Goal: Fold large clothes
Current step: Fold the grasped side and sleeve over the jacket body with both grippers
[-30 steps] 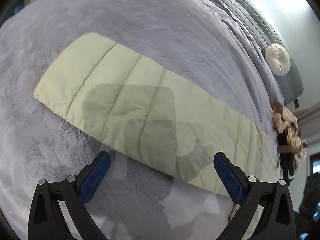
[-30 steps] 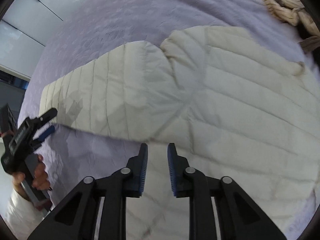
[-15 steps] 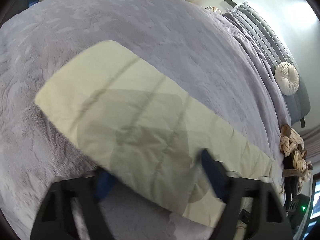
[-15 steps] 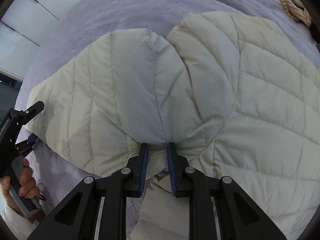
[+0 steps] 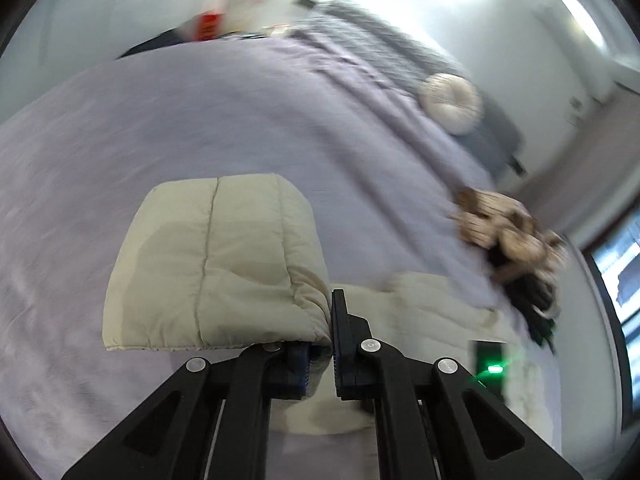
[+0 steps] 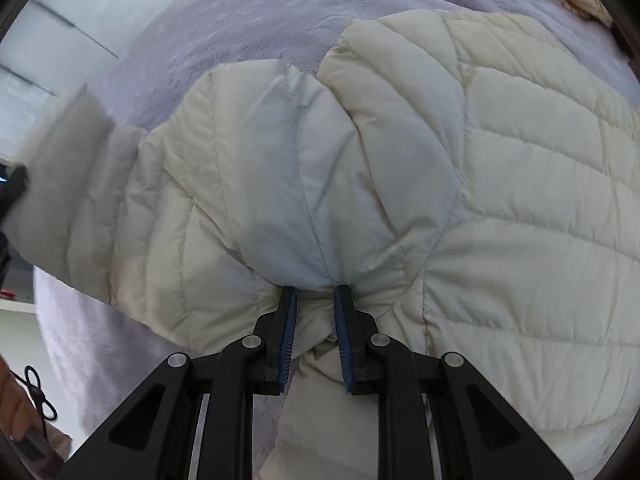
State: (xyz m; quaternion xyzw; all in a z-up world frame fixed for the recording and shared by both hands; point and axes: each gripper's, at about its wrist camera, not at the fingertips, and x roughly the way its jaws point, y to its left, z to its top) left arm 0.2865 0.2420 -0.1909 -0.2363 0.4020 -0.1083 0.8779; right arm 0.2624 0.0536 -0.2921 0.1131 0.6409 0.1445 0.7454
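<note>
**Both tongs clamped on the cream puffer jacket**

I have the left gripper [image 5: 320, 354] closed tight on the cuff end of the jacket's sleeve [image 5: 216, 264]. The sleeve is bunched between the blue pads and hangs off the jaws, above the lavender bedspread [image 5: 180, 120]. Its hem edge runs across my left-wrist view just in front of the fingers. This view is smeared, so finer detail escapes me.

My right gripper [image 6: 314, 332] is closed on a pinch of the quilted jacket [image 6: 500, 208]. Cream fabric is gathered into a wad between the two blue pads, and creases fan out from that spot. The jaws are only narrowly apart, with the cloth filling the gap.

The jacket lies spread over the near part of the bed. Its body fills the right half of my right-wrist view, and the sleeve runs off toward the left edge, where it blurs. There I can just make out a dark piece of the other tool and part of a hand [image 6: 16, 400] in the lower left corner.

Toward the head of the bed, against the grey headboard [image 5: 384, 48], sits a round white cushion [image 5: 450, 102]. A knotted beige and brown plush heap [image 5: 508, 232] rests at the bed's right edge.
</note>
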